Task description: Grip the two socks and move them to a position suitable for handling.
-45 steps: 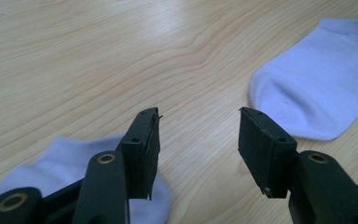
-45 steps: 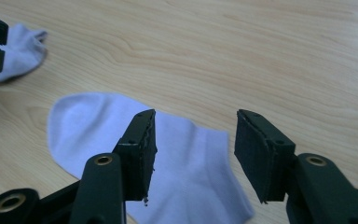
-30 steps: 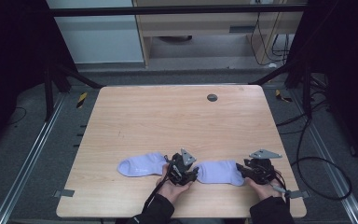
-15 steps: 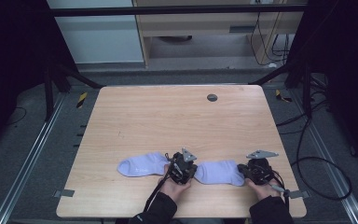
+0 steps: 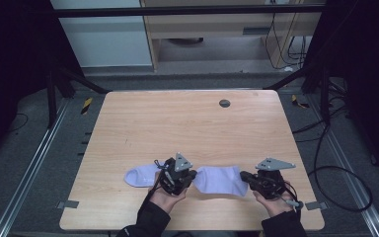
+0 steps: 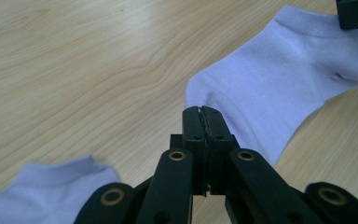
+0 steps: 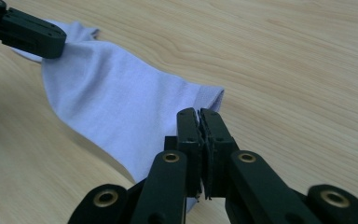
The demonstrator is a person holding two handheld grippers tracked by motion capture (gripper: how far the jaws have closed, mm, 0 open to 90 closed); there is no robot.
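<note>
At the far left of the pair, a second pale lilac sock is lying flat on the wooden table, near the front edge, its right end reaching up to your left hand. In the left gripper view it is showing as a blurred lilac shape in the lower left corner, and nothing is holding it.

Moving right, you are holding your left gripper just past that sock, its jaws pointing toward your right hand. The jaws are pressed together, having just been closing, and they are pinching the left end of the middle sock. In the left gripper view the closed tips are meeting right at the sock's edge, with the fabric spreading up and away from them.

That middle sock is stretching between your two grippers, near the front of the table. In the right gripper view it is hanging slightly clear of the wood along its lower edge, sagging as it spans the gap.

At the right, your right gripper is pointing back toward the left one, and its jaws have also just been closing; they are now clamped on the cuff end of the same sock. In the right gripper view the tips are shut tight just below the ribbed cuff, and your left gripper is gripping the far end at the upper left.
</note>
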